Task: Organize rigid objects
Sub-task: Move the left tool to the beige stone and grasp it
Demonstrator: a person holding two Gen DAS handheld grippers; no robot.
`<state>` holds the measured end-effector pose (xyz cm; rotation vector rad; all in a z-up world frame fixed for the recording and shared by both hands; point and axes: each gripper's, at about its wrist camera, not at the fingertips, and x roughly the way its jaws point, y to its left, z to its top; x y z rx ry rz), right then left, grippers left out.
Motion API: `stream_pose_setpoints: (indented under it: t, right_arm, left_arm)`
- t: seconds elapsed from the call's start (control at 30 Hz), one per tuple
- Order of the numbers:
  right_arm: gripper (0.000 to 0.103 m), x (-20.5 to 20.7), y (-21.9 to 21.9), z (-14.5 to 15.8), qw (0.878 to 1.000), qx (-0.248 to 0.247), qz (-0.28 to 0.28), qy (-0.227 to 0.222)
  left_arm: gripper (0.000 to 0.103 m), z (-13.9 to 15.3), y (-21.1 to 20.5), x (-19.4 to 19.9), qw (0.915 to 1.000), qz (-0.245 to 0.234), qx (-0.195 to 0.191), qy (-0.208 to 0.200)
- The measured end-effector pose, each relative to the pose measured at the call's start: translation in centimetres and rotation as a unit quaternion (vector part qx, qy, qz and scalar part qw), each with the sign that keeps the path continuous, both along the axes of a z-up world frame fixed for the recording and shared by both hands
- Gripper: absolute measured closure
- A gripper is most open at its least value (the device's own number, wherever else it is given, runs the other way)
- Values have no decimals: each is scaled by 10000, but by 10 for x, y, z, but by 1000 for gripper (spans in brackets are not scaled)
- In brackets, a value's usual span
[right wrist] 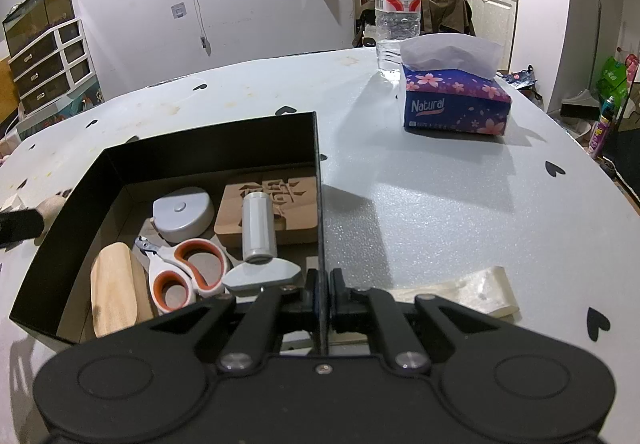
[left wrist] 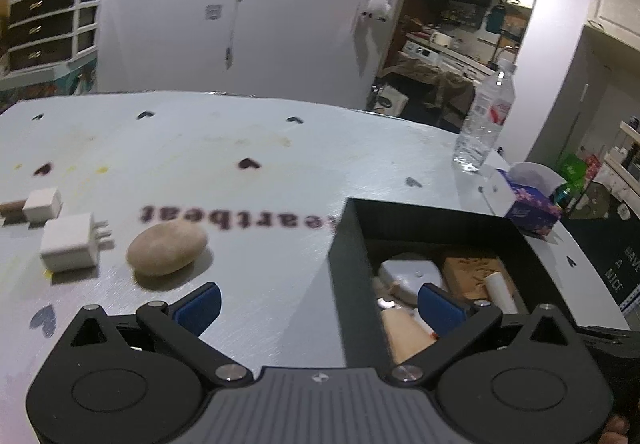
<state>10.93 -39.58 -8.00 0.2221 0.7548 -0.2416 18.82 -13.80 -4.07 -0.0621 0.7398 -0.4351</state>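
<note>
We see the box partly filled; right hand-held gripper clamps its wall. Left hand-held gripper, released, faces stone and 2 chargers ahead-left.

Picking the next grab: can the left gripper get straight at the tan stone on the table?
Probably yes. The left gripper is open and empty, and the stone lies on bare table just ahead of its left finger, apart from the white charger and clear of the black box.
</note>
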Motion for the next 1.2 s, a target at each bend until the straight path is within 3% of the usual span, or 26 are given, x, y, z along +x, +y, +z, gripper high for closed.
stream_pose_setpoints:
  t: [0.53, 0.73, 0.9, 1.07, 1.2]
  right_arm:
    - [97, 0, 0, 0, 10000, -20, -1, 7]
    - [97, 1, 0, 0, 10000, -26, -2, 14]
    - [97, 1, -1, 0, 10000, -28, -5, 21]
    - [97, 1, -1, 0, 10000, -31, -5, 22]
    - [97, 1, 0, 0, 10000, -36, -4, 26]
  left_arm:
    - [0, -32, 53, 18, 9942, 1050, 98, 224]
    - [0, -39, 59, 42, 9909, 1287, -259, 294]
    - [0, -46, 51, 72, 9870, 1525, -300, 422]
    - [2, -48, 41, 90, 9838, 1763, -156, 281]
    - [7, -49, 30, 93, 9834, 1800, 197, 74]
